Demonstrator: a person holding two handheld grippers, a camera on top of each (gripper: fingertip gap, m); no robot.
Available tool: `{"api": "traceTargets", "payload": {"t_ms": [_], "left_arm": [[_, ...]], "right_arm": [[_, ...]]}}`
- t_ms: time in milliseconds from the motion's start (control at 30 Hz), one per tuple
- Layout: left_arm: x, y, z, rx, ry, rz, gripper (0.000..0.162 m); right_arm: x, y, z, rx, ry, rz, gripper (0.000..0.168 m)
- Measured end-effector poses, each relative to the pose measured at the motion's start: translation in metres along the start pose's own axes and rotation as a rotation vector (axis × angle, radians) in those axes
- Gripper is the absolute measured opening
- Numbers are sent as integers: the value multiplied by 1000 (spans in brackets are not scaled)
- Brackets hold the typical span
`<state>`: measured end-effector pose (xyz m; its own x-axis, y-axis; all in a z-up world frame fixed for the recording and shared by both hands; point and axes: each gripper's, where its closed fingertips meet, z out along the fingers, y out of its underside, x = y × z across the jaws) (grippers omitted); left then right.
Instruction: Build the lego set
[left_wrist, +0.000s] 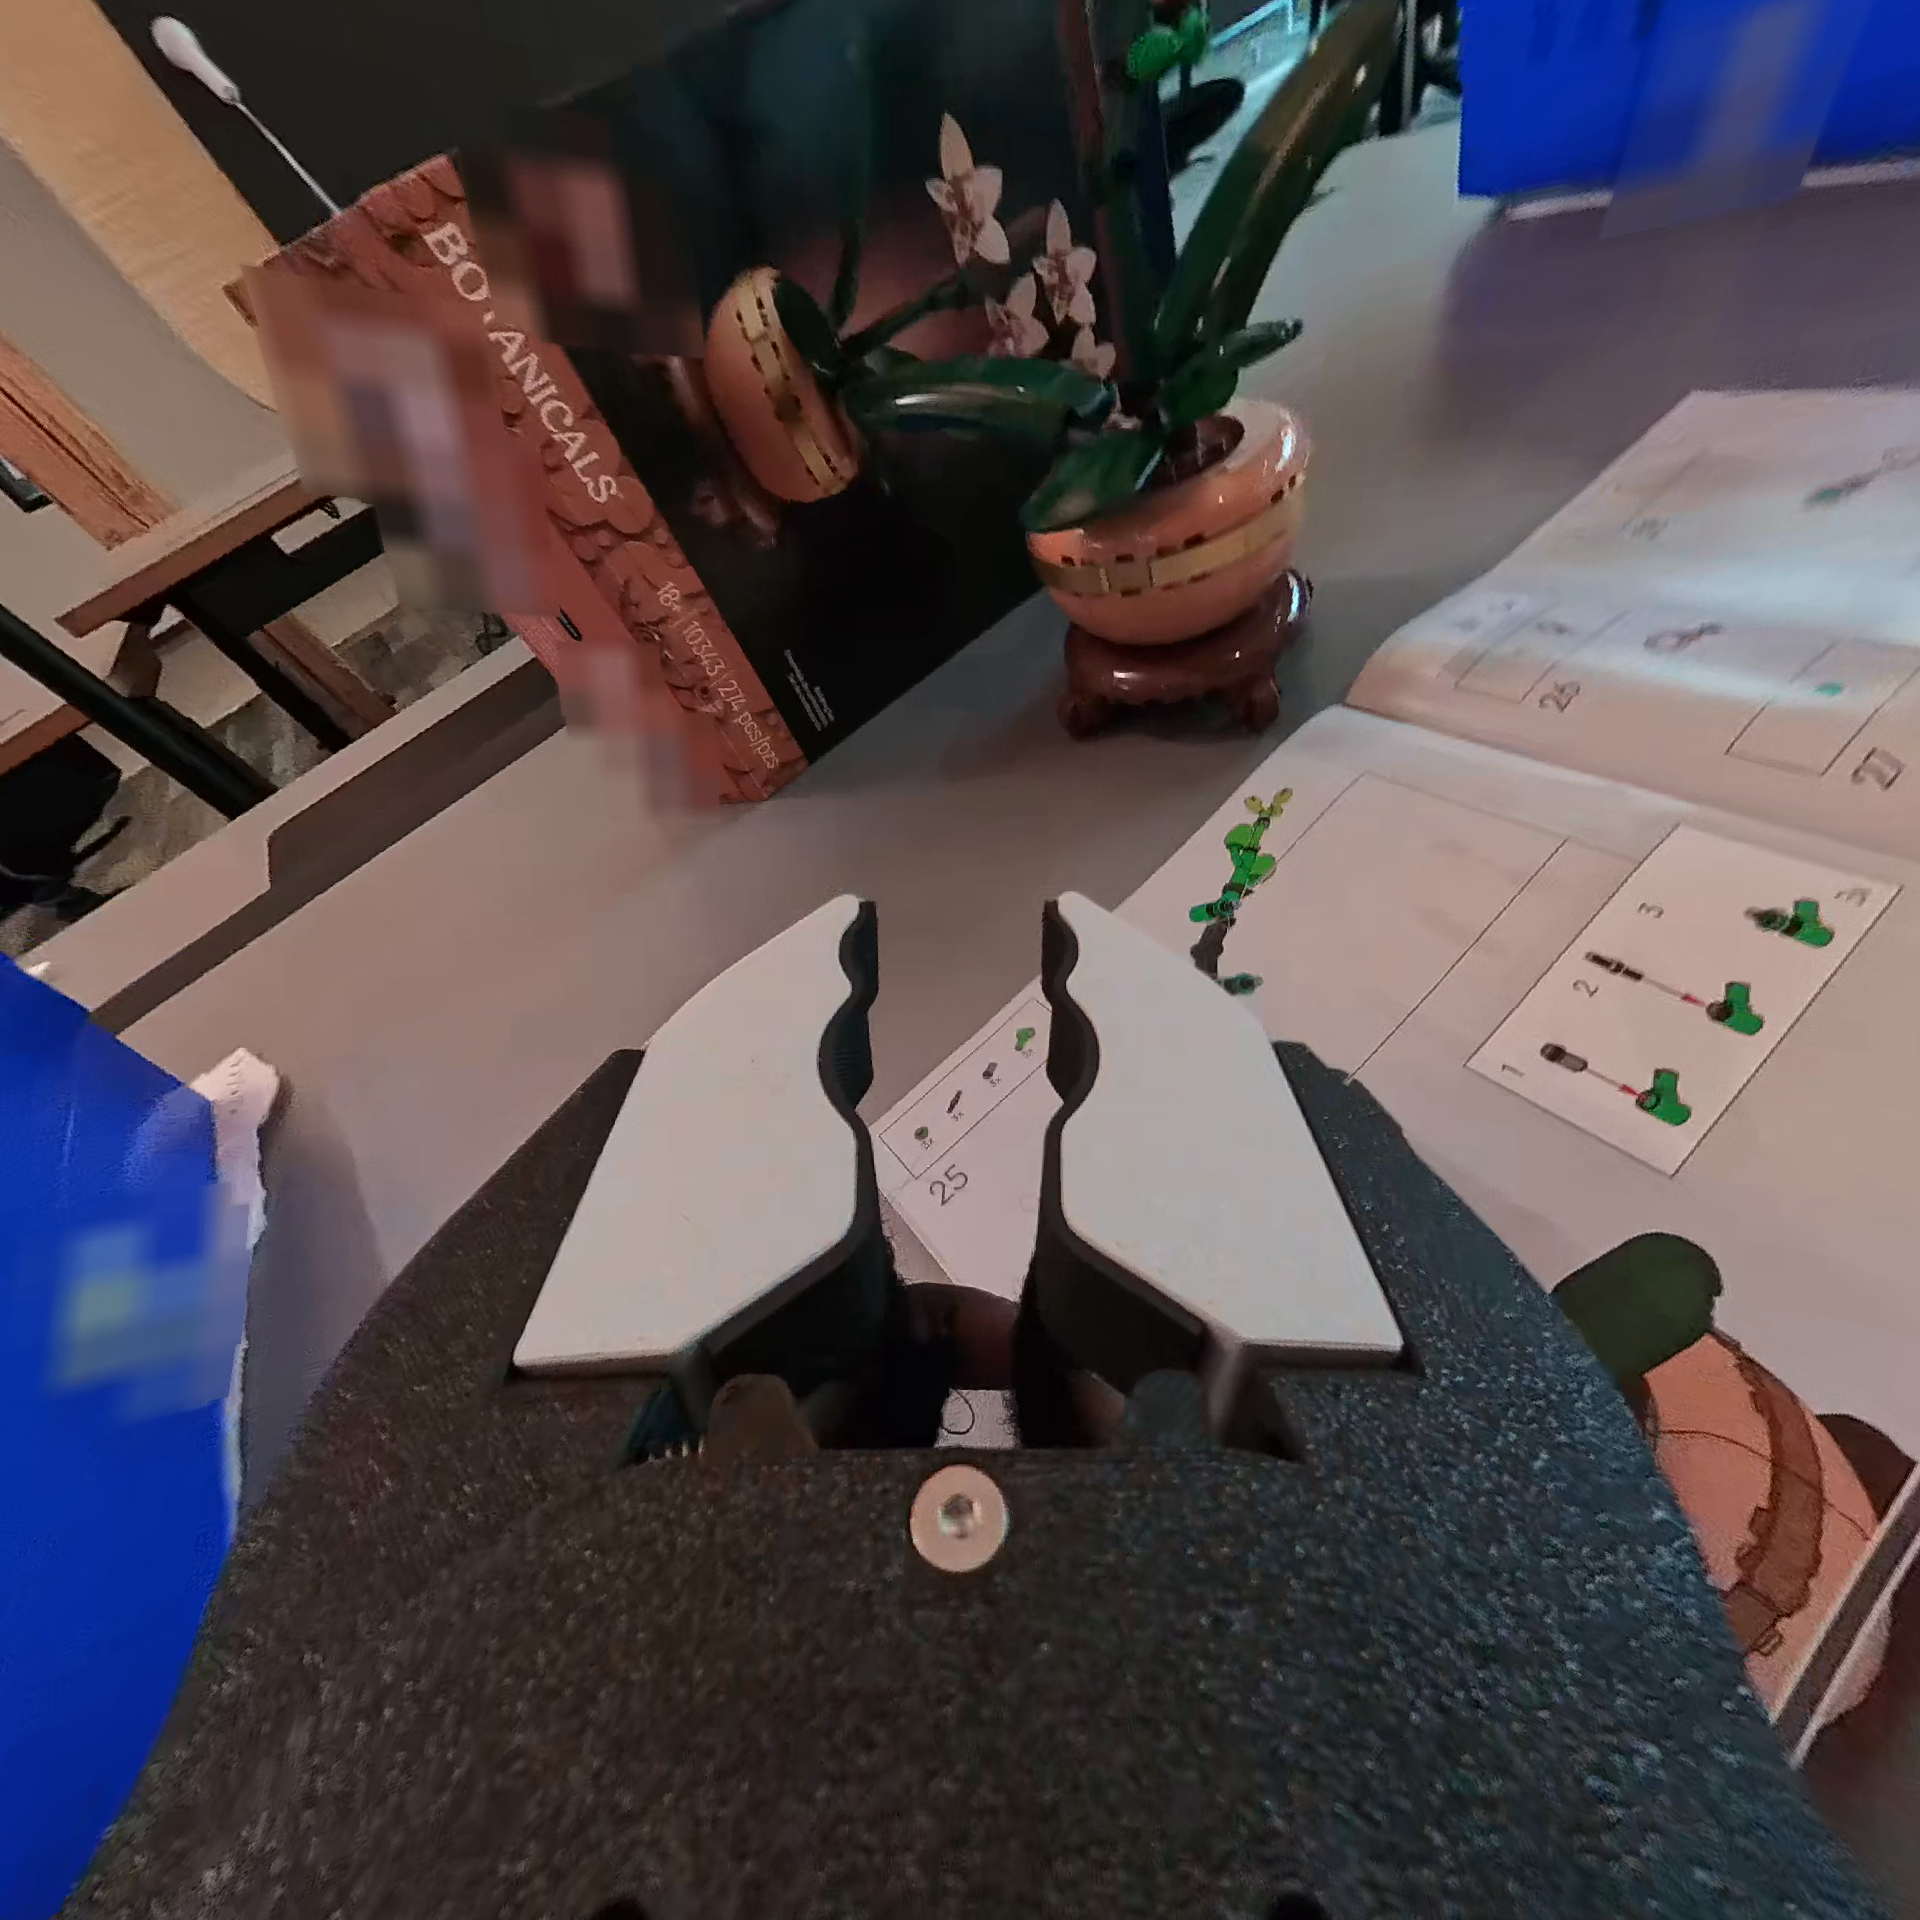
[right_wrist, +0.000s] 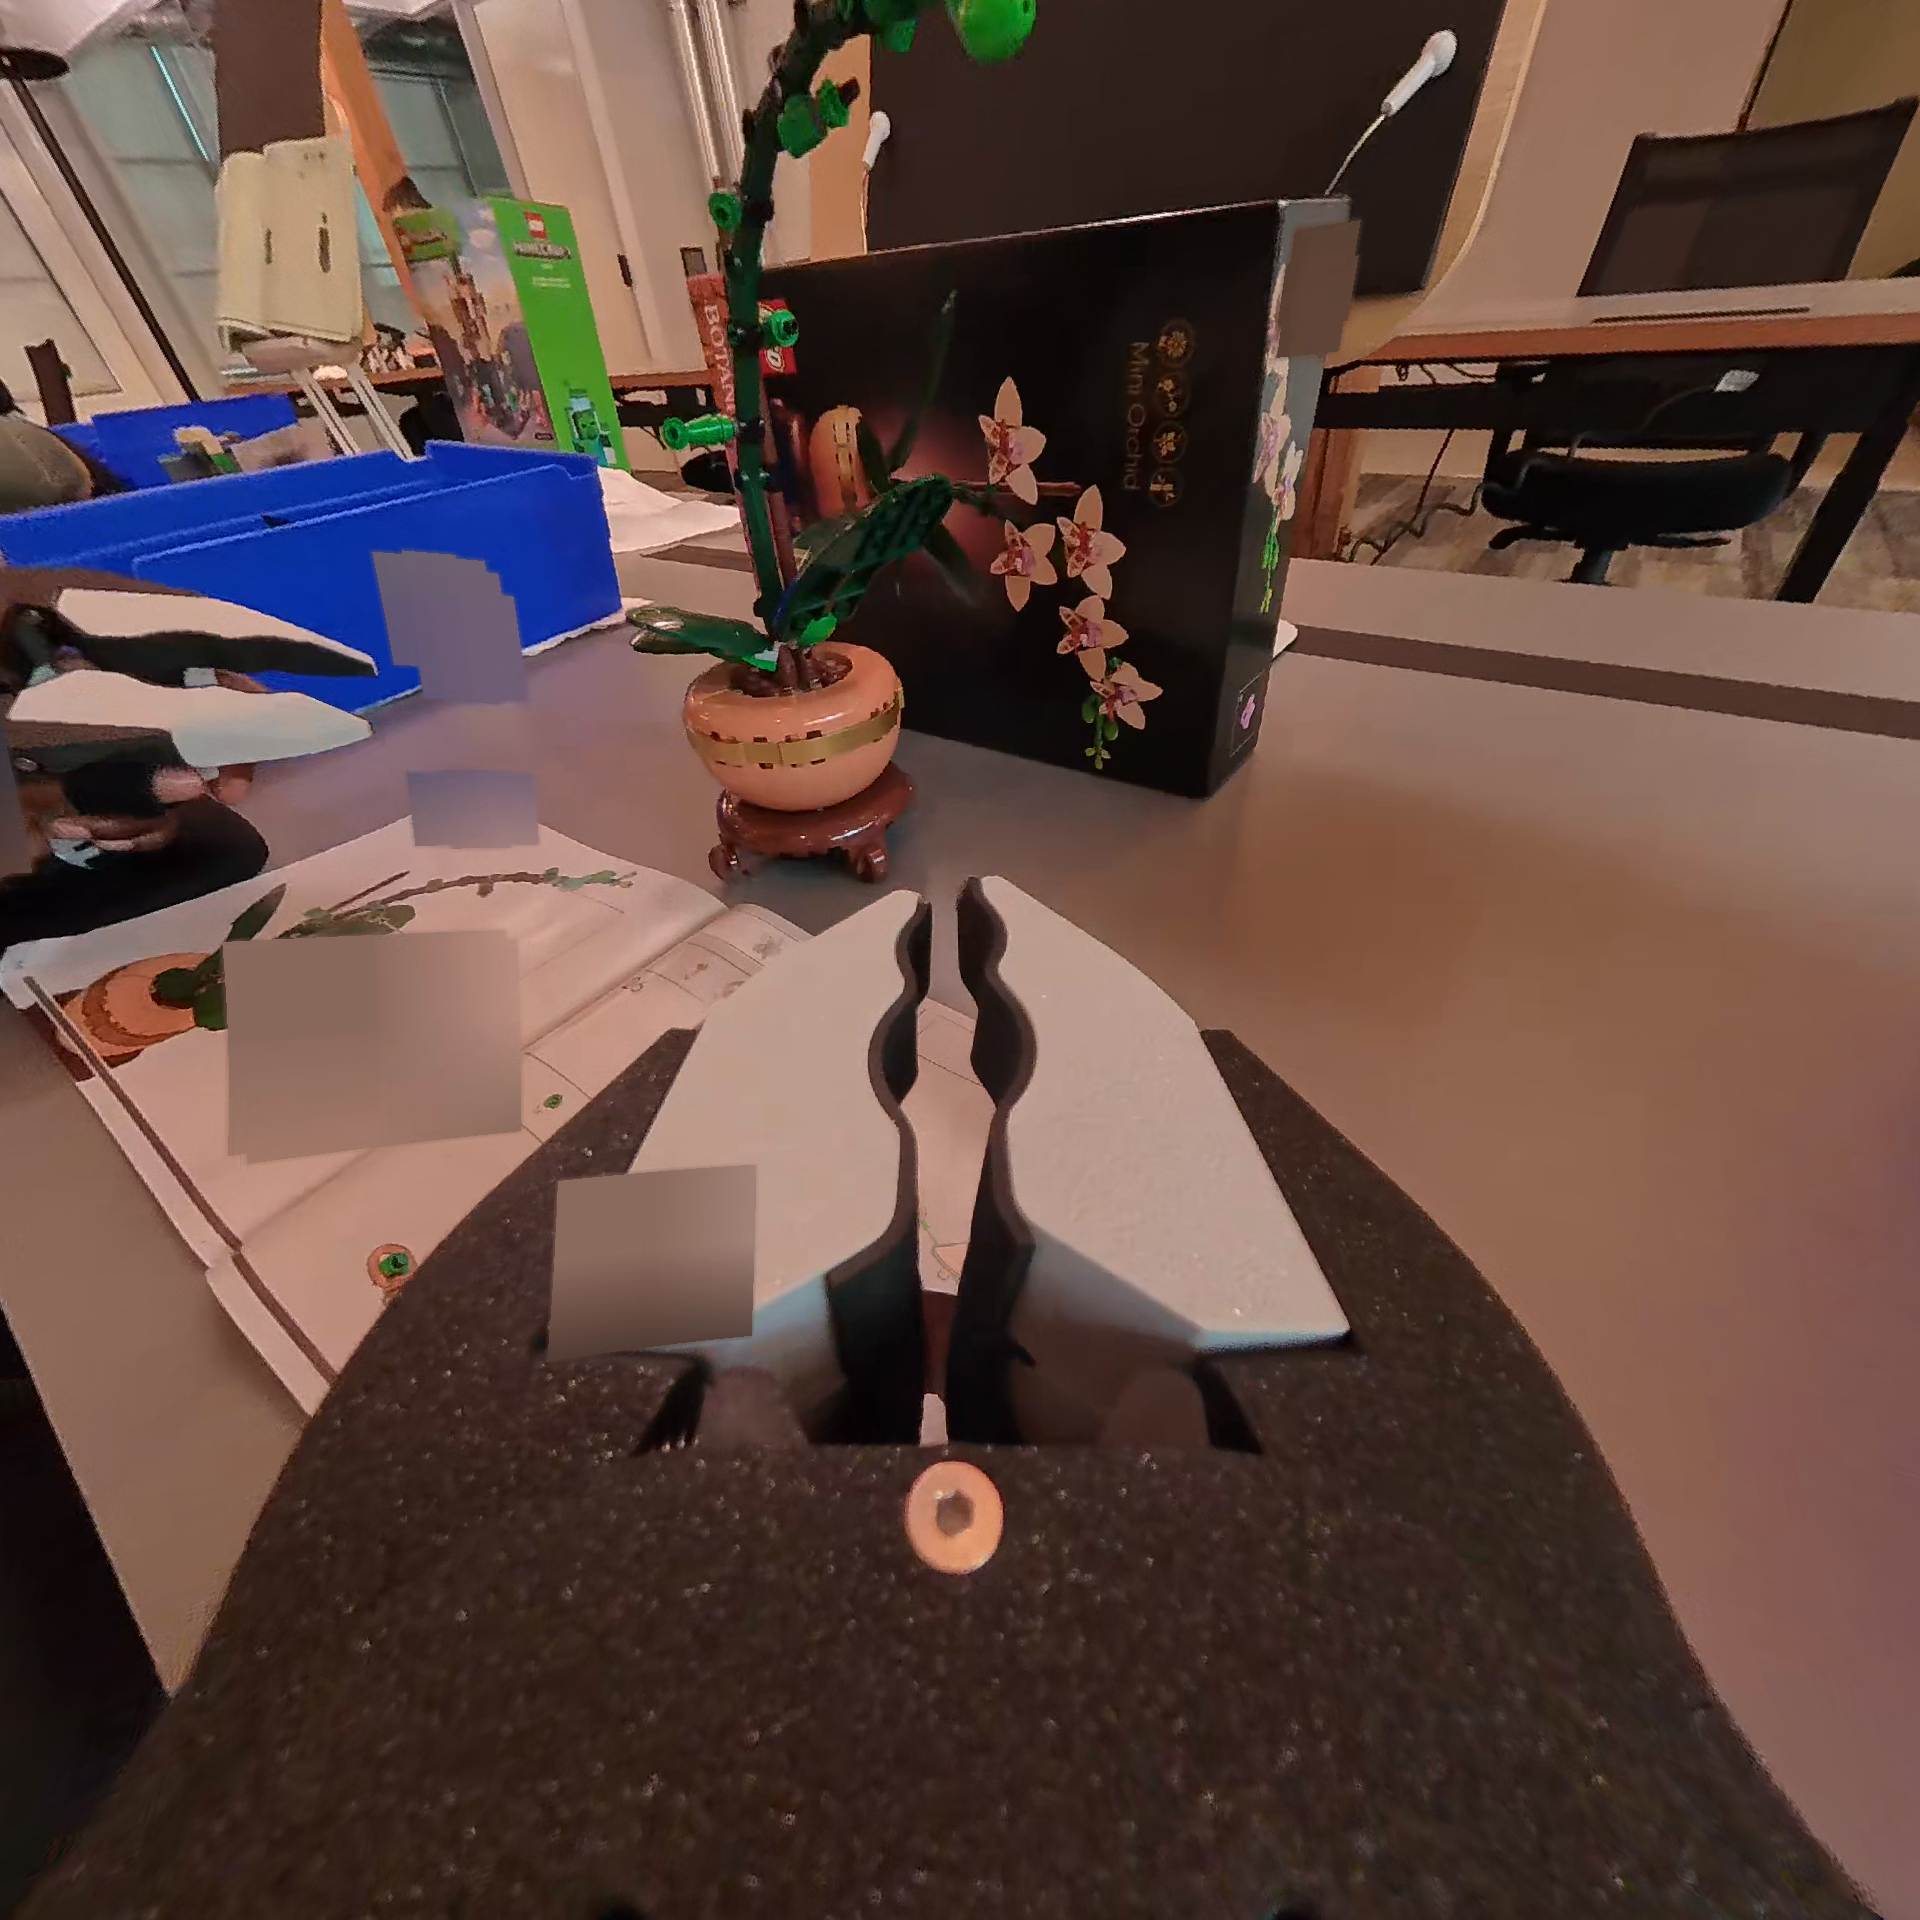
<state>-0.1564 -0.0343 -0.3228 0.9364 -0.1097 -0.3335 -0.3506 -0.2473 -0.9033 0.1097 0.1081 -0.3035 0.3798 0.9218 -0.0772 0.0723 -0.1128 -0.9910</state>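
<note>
A partly built lego orchid in a tan pot (left_wrist: 1174, 540) stands on a brown base on the grey table. It has green leaves and a tall green stem with no flowers (right_wrist: 769, 312). The open instruction booklet (left_wrist: 1455, 935) lies in front of it. My left gripper (left_wrist: 958, 925) is open and empty, low over the booklet's left edge. It also shows at the left of the right wrist view (right_wrist: 353, 691). My right gripper (right_wrist: 943, 904) is nearly shut with nothing between its fingers, over the booklet's right edge (right_wrist: 623, 935), short of the pot (right_wrist: 790, 727).
The dark set box (right_wrist: 1091, 499) stands upright just behind the pot and also shows in the left wrist view (left_wrist: 727, 468). Blue bins (right_wrist: 312, 551) sit at the back left, and one is close at my left (left_wrist: 94, 1403). Bare grey table (right_wrist: 1455, 935) lies to the right. The gap from one gripper's tips to the other's is roughly 30 cm.
</note>
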Motion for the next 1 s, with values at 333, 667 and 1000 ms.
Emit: {"api": "traceTargets", "payload": {"t_ms": [333, 667, 1000], "left_arm": [[-10, -7, -8, 86, 29, -127, 25], [-35, -23, -31, 313, 122, -441, 0], [-29, -16, -20, 221, 186, -472, 8]], "right_arm": [[-13, 14, 9, -103, 38, -202, 6], [-20, 35, 20, -249, 49, -351, 9], [-20, 32, 18, -235, 13, -279, 13]]}}
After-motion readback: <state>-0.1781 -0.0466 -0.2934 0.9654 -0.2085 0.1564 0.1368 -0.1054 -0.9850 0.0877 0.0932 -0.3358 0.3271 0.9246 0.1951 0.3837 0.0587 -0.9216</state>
